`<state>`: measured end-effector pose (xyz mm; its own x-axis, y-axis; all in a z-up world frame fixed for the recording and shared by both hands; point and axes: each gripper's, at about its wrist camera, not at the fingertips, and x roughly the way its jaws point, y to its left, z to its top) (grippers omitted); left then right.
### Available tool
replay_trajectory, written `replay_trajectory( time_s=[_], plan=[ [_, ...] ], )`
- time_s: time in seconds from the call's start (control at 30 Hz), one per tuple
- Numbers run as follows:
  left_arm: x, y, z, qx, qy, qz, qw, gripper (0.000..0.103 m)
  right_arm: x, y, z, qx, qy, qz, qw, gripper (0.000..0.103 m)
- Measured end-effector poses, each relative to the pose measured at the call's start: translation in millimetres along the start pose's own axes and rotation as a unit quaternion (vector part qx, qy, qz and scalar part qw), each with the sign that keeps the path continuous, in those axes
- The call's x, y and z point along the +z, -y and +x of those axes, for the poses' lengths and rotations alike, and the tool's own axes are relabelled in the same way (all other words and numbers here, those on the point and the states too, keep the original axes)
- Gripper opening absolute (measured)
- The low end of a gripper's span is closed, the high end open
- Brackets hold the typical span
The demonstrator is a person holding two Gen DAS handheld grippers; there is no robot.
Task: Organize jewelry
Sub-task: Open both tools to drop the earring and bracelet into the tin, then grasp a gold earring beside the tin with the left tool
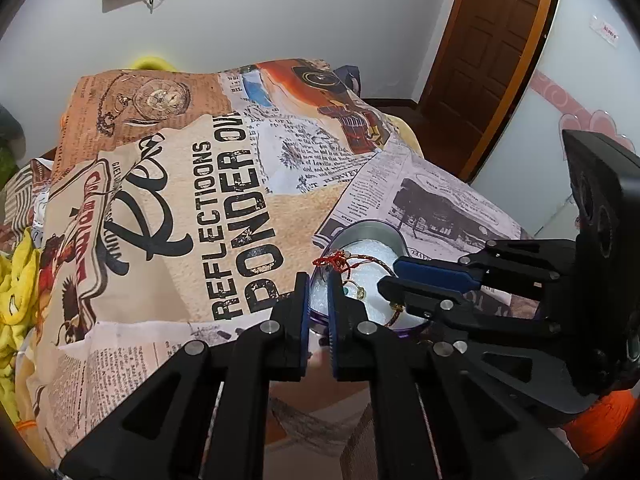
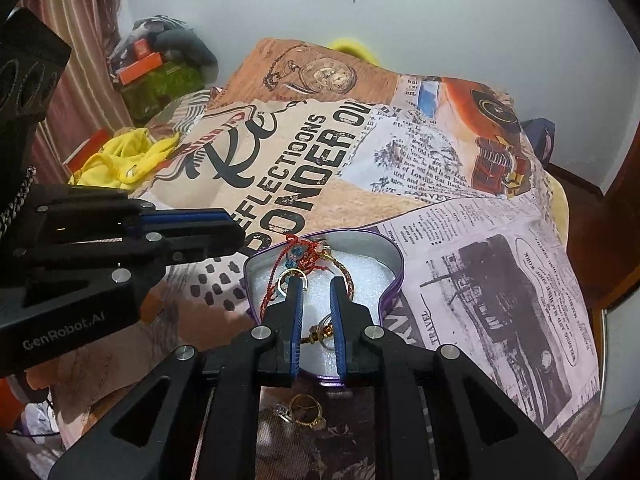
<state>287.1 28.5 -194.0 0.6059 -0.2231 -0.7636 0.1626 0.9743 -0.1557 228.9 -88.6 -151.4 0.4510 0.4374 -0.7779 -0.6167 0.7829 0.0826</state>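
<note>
Jewelry tin (image 2: 384,256), newspaper-print bedspread (image 2: 500,264), white wall (image 2: 460,12), wooden door (image 1: 496,52)

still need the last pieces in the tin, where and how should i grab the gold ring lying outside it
Take the gold ring by its band, coming straight down from above. It lies flat on the cloth just outside the tin's near rim, so the sides offer nothing. A silver ring touches its left side; put one finger inside the hoop.

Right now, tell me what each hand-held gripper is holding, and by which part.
Right hand-held gripper: nothing, jaws open over the purple-rimmed tin. Left hand-held gripper: nearly shut at the tin's rim; whether it grips cannot be told.
</note>
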Motion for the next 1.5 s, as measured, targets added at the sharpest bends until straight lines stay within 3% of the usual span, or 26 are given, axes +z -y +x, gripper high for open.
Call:
replay_trajectory(
  time_s=[0.23, 0.47, 0.77, 1.03, 1.27, 1.5],
  plan=[
    [-4.7, 5.2, -13.1, 0.014, 0.010, 0.006, 0.9998, 0.016, -2.2, -1.2, -15.0, -0.009, 0.009, 0.001, 1.000, 0.021],
    [-10.8, 12.0, -30.7, 0.027, 0.021, 0.008, 0.9994, 0.035, -10.0, -1.1, -32.9, -0.020, 0.018, 0.007, 1.000, 0.024],
    [-26.6, 24.5, -40.5, 0.029, 0.010, 0.014, 0.9994, 0.036, -28.9, 9.7, -52.8, -0.035, 0.021, 0.034, 0.999, 0.025],
    [-46.0, 40.1, -27.6, 0.028, -0.021, 0.033, 0.9989, 0.036, -53.2, 21.1, -49.8, -0.040, -0.007, 0.059, 0.997, 0.025],
    [-57.0, 48.6, -2.5, -0.009, -0.058, 0.032, 0.9978, 0.036, -67.1, 24.2, -39.5, -0.030, -0.027, 0.070, 0.997, 0.025],
    [-61.8, 60.8, 22.0, -0.022, -0.086, 0.043, 0.9951, 0.036, -72.9, 29.1, -36.7, -0.029, -0.029, 0.078, 0.996, 0.025]
  ],
)
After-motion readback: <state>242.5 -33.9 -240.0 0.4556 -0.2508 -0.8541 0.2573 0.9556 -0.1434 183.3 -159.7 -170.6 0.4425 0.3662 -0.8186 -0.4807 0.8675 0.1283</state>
